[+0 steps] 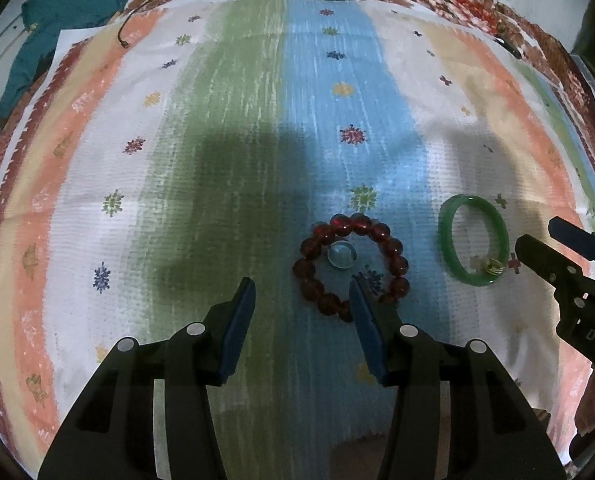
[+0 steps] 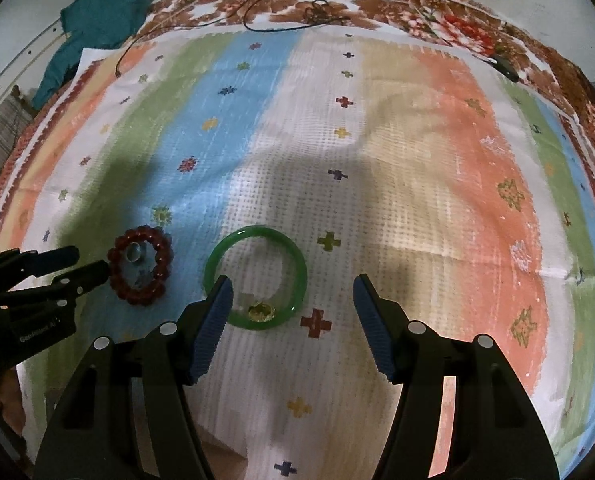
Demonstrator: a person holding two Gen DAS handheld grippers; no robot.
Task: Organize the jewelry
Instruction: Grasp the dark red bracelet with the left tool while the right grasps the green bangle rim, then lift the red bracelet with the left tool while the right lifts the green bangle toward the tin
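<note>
Two grippers hang open and empty. The red bead bracelet [image 1: 351,264] lies just ahead of the left gripper [image 1: 302,304]; the green bangle [image 2: 256,276] is ahead of the right gripper [image 2: 293,300]. A crooked grab could push them away.

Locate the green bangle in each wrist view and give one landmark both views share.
Left wrist view: the green bangle lies right of centre, beyond the right gripper entering from the right edge.
Right wrist view: the green bangle lies centre-low, just ahead of the near fingers, a small gold ring inside it.
Shared landmark: the red bead bracelet, left of the bangle.
</note>
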